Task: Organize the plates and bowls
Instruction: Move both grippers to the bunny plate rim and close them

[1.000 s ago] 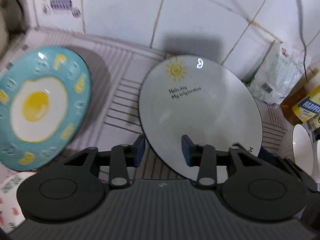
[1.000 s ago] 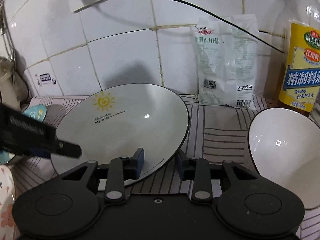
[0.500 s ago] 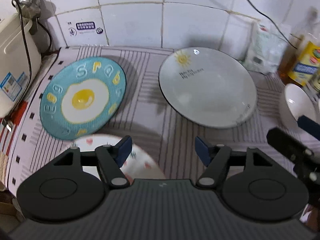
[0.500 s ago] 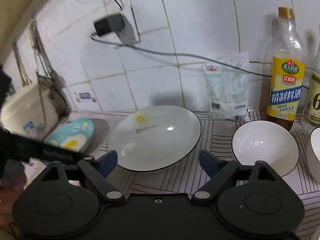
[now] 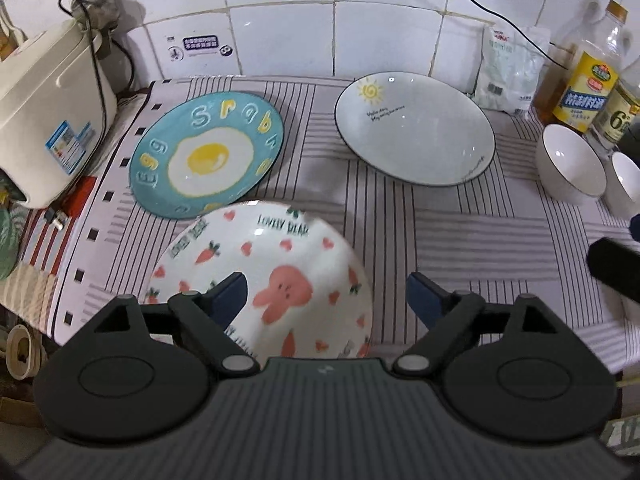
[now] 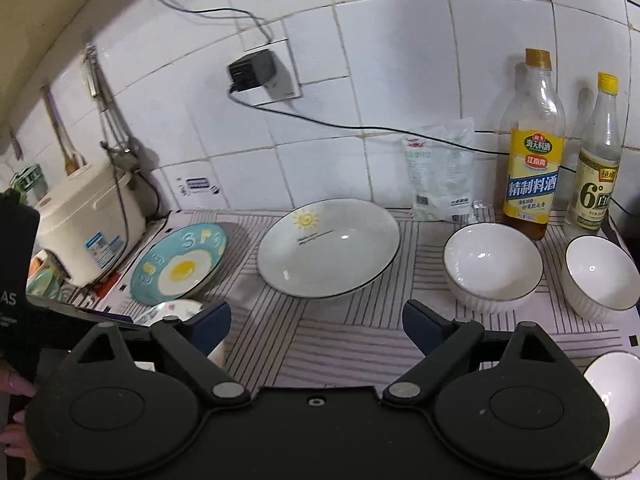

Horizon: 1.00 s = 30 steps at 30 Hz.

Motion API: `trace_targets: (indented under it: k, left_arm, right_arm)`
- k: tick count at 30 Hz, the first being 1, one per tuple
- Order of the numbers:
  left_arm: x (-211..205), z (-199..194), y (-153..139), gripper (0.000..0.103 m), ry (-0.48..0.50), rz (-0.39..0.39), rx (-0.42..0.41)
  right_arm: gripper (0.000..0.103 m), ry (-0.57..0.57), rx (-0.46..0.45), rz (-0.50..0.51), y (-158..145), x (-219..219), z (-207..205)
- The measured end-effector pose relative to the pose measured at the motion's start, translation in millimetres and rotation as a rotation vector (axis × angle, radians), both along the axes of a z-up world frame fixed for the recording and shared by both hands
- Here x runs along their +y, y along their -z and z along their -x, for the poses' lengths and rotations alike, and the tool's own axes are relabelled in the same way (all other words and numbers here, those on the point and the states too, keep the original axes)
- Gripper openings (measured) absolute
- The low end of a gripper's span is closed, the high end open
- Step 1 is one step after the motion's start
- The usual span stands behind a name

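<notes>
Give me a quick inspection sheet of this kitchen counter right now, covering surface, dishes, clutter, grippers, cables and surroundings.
Surface: counter under a striped cloth.
Job's things: blue fried-egg plate, white sun-print plate, white bunny-and-carrot plate, each lying flat and apart; two white bowls upright side by side; a third white bowl partly visible at the near right edge.
Clutter: two bottles, white salt bag.
Grippers: left gripper jaws opening, above the bunny plate, holding nothing; right gripper open, empty.
Cables: black cord from wall plug along the tiles.
Surroundings: white tiled wall, cream rice cooker.
</notes>
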<state>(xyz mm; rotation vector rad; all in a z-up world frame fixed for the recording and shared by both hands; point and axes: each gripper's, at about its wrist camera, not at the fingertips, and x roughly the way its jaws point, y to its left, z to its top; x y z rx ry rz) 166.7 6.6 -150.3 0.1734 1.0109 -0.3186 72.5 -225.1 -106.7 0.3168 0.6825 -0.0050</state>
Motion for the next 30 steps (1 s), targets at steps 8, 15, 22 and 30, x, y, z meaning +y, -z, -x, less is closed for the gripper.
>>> trace_targets:
  k: [8, 15, 22, 30]
  left_arm:
    - [35.3, 24.7, -9.2, 0.088, 0.01, 0.116, -0.018]
    - [57.6, 31.4, 1.8, 0.088, -0.012, 0.046, -0.053]
    - [85.0, 29.0, 26.8, 0.088, -0.049, -0.012, -0.055]
    - [115.1, 15.2, 58.1, 0.088, -0.092, -0.046, -0.027]
  right_arm:
    - [0.095, -0.076, -0.045, 0.026, 2.6, 39.0, 20.4]
    - [0.095, -0.172, -0.082, 0.092, 12.4, 74.1, 27.6]
    - [0.095, -0.216, -0.093, 0.01, 34.7, 87.4, 24.6]
    - [0.095, -0.302, -0.063, -0.078, 67.6, 93.4, 6.8]
